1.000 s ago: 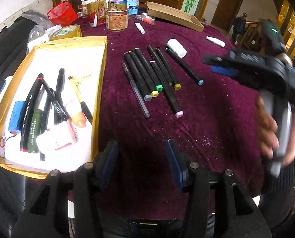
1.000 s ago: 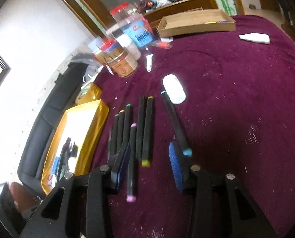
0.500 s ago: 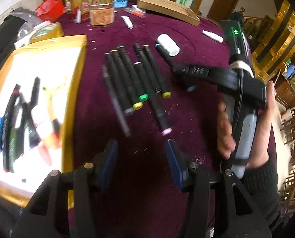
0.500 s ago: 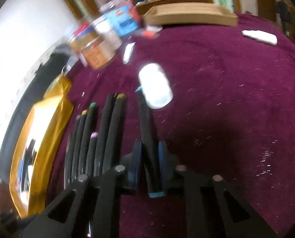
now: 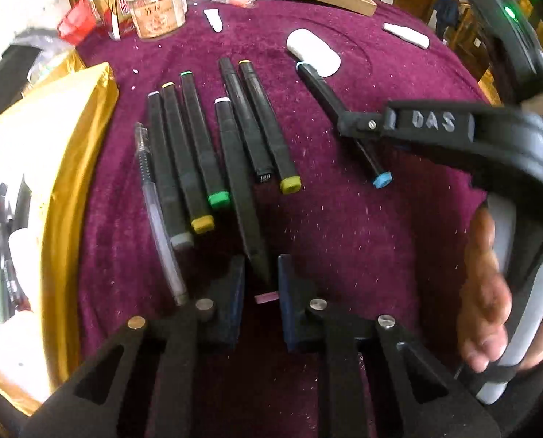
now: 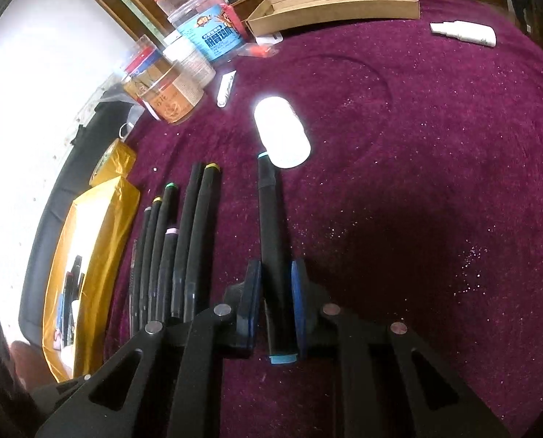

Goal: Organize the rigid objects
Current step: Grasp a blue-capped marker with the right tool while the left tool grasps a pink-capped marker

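Pointing steeply down: left tool point(image 5: 260, 284) just closed around pink-capped marker point(image 5: 240, 182); right tool point(image 6: 275, 303) clamps blue-capped marker point(image 6: 273, 241).

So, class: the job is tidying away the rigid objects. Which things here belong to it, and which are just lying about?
Part of the job:
- blue-capped marker, clamped in the right gripper
- pink-capped marker, between the left gripper fingers
- gold tray

Lying about:
- jars
- cardboard box
- white bottle

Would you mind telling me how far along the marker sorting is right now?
Several pens already lie in the gold box. In hand: the right gripper is shut on the blue-capped marker, and the left gripper has just been closing around the pink-capped marker. Six pens remain on the cloth.
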A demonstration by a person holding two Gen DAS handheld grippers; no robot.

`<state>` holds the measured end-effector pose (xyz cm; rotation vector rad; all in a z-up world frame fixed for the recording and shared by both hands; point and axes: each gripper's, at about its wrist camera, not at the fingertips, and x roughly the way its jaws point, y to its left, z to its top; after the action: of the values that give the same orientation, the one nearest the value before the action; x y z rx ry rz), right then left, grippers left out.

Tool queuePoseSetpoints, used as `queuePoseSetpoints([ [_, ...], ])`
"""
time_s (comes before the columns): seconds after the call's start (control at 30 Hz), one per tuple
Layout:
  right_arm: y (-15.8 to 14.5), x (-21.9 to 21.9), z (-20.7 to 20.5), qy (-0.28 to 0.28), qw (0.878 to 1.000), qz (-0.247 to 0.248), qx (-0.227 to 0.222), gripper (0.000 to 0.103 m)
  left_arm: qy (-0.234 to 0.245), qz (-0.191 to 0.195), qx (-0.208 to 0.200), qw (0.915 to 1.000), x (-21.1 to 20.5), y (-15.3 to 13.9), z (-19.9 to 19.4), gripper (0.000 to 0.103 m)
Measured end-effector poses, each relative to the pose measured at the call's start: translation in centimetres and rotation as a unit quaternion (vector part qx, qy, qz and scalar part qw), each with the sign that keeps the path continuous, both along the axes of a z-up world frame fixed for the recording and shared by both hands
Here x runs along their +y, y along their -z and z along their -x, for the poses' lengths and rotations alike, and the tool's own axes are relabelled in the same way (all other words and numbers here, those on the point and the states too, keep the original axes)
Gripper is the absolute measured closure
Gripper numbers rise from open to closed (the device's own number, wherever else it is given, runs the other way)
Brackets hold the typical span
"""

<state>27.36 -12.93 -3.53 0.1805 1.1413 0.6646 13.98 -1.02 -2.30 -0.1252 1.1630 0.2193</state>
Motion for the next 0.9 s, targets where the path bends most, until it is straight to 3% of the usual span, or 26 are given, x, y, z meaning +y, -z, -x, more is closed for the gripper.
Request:
queuePoseSetpoints([
  [0.23, 0.1, -0.6, 0.8, 0.003, 1.0, -0.007, 0.016, 0.089, 0.021, -0.031, 0.012, 0.9992, -0.6, -0.1, 4.1, 0.091],
  [0.4, -0.9, -2.6, 5.5, 0.006, 0.999, -0.016, 0.048, 0.089, 0.033, -0.017, 0.023, 0.999, -0.4, -0.4, 6.3, 0.092],
  [0.67, -1.8, -5.5, 13.9, 0.03, 0.999, 0.042, 0.0, 0.088, 0.044, -0.003, 0.018, 0.9989, -0.1, -0.1, 7.1, 0.091],
  [0.73, -1.4, -5.5, 14.7, 0.03, 0.998, 0.053, -0.009, 0.087, 0.046, 0.012, 0.017, 0.9987, 0.2, -0.2, 7.0, 0.087],
  [0.77, -1.5, -5.5, 14.9, 0.029, 0.998, 0.056, -0.015, 0.086, 0.046, 0.019, 0.015, 0.9986, 0.4, -0.3, 7.0, 0.079],
  [0.83, -1.8, -5.5, 14.8, 0.03, 0.998, 0.055, -0.022, 0.077, 0.045, 0.021, 0.01, 0.9987, 0.7, -0.6, 6.7, 0.064],
  [0.9, -2.3, -5.2, 14.5, 0.028, 0.998, 0.053, -0.038, 0.064, 0.042, 0.016, 0.001, 0.999, 1.2, -0.7, 6.1, 0.061],
])
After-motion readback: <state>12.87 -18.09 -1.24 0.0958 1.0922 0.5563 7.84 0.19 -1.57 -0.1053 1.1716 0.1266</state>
